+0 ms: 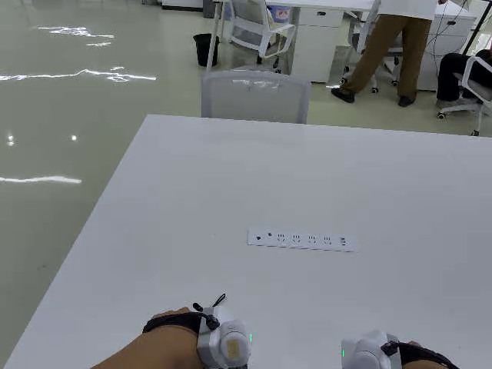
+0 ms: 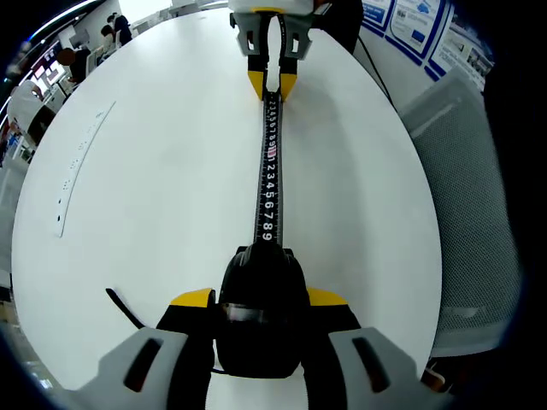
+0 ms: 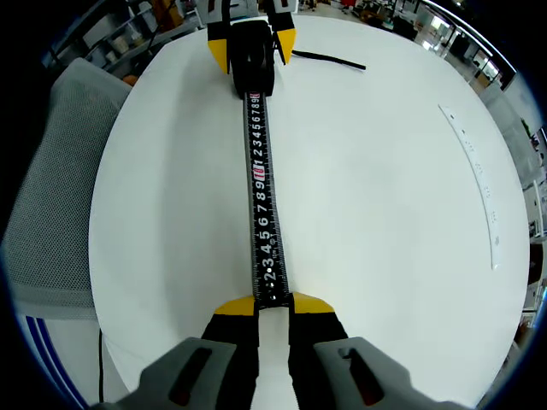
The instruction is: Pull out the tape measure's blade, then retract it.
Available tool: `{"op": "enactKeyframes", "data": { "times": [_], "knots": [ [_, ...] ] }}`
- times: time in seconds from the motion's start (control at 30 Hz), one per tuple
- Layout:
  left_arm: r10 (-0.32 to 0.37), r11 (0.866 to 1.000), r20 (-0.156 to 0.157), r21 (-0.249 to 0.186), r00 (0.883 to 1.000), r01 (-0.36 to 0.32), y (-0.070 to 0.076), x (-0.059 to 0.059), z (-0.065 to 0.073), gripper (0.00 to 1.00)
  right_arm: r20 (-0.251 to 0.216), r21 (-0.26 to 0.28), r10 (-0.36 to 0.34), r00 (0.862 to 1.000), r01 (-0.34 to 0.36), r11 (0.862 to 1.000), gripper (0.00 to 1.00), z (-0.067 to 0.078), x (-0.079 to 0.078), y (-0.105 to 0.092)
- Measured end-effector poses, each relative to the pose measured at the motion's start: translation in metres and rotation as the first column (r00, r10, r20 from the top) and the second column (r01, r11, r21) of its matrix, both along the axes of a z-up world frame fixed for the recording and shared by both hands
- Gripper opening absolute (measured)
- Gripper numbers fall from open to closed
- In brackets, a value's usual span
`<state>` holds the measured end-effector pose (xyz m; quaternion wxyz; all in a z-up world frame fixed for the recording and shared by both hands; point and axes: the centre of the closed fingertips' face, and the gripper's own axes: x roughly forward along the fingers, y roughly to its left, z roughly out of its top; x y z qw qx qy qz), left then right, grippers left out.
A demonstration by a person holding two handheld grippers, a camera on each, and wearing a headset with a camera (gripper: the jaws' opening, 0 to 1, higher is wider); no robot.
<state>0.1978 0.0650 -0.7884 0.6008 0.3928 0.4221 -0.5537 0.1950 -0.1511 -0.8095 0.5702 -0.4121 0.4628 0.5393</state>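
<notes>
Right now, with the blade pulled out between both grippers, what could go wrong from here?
1. The right gripper pinches only the end of the blade; if it slips, the blade may snap back hard into the case.
2. The left gripper holds the case by its sides; more pull might drag it out.
3. The long blade may kink if either gripper twists.

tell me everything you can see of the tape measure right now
The tape measure has a black, plastic-looking case clamped between the left gripper's yellow-tipped jaws. Its dark blade, with white numerals and a red mark, is pulled out straight over the white table. The blade's end sits between the right gripper's jaws. A thin black strap lies beside the case.
</notes>
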Motion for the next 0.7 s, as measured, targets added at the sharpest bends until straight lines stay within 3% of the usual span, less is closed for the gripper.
{"op": "enactKeyframes", "data": {
  "times": [0.3,0.7],
  "knots": [
    [-0.001,1.000,-0.002,0.002,1.000,0.001,0.000,0.000,0.000,0.34,0.001,-0.030,-0.008,1.000,0.008,1.000,0.11,-0.001,0.003,-0.021],
    [-0.002,1.000,-0.001,0.005,1.000,0.002,0.003,0.005,-0.008,0.34,0.005,-0.032,-0.011,1.000,0.011,0.999,0.11,-0.003,0.002,-0.025]
  ]
}}
